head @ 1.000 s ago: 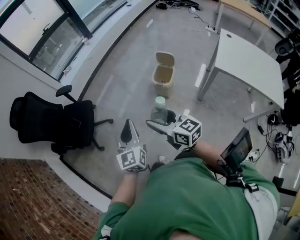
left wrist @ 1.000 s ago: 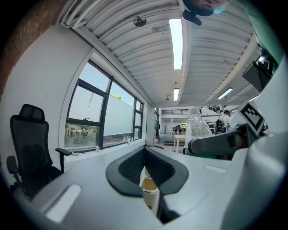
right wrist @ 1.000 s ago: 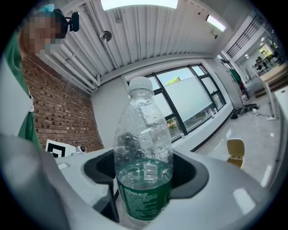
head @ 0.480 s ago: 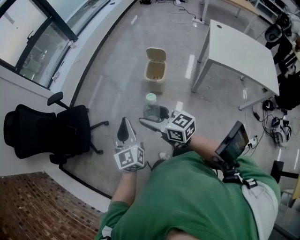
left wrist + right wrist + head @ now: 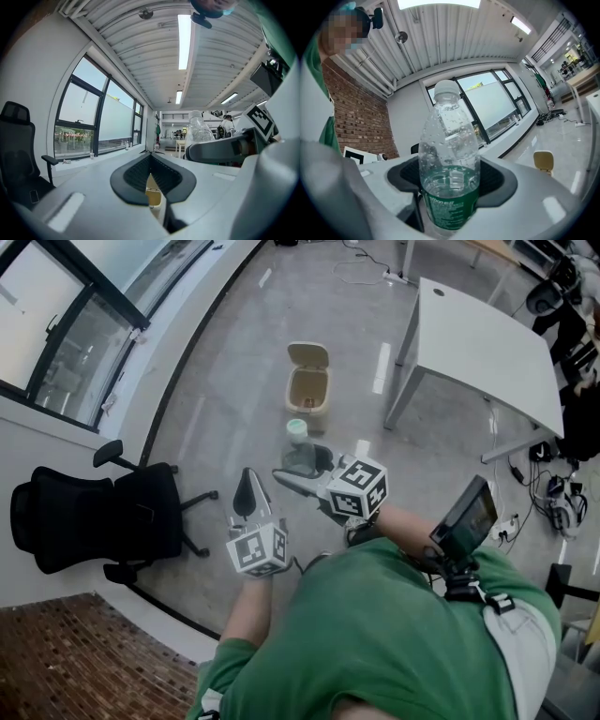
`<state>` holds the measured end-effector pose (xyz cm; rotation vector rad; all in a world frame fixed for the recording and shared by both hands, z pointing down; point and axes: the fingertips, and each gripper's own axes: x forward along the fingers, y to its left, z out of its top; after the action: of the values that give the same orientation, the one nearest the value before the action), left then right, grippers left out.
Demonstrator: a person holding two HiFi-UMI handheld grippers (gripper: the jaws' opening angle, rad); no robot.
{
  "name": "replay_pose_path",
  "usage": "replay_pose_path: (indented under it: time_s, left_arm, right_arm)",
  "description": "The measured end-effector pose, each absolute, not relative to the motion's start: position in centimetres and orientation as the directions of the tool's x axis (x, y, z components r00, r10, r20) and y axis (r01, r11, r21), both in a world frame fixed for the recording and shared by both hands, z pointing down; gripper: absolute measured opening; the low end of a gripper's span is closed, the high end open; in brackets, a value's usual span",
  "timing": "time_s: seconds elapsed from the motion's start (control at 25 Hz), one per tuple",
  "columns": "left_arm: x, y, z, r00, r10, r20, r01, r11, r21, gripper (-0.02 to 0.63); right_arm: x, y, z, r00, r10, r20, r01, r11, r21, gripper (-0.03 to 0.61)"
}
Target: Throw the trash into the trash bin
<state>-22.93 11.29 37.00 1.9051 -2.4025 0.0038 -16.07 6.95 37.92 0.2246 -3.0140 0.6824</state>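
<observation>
Centrally, the right tool (image 5: pixel 302 472) is clamped on an upright plastic bottle (image 5: pixel 449 154) holding a little water; the left tool (image 5: pixel 247 498), jaws together and empty, sits just to its left. Farther off, the open-lidded trash bin (image 5: pixel 307 390) stands on the floor (image 5: pixel 225 409). Pickup looks done; the approach and drop remain.

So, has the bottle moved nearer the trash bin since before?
Yes, slightly: in the head view the bottle sits closer below the trash bin than before.
</observation>
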Motion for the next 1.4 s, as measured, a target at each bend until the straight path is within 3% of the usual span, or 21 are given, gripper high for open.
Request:
replay_pose_path:
  time_s: [0.76, 1.4]
  left_arm:
    - [-21.3, -0.3, 37.6, -0.234, -0.967, 0.104, -0.972, 0.233, -0.020, 0.006]
    - [-28.7, -9.8, 39.4, -0.055, -0.993, 0.108, -0.998, 0.058, 0.024, 0.006]
  right_arm:
    - [-14.6, -4.8, 38.9, -0.990, -0.133, 0.053, -0.142, 0.873, -0.467, 0.328]
    - [-21.0, -13.2, 40.5, -0.945, -0.301, 0.128, -0.326, 0.838, -0.438, 0.328]
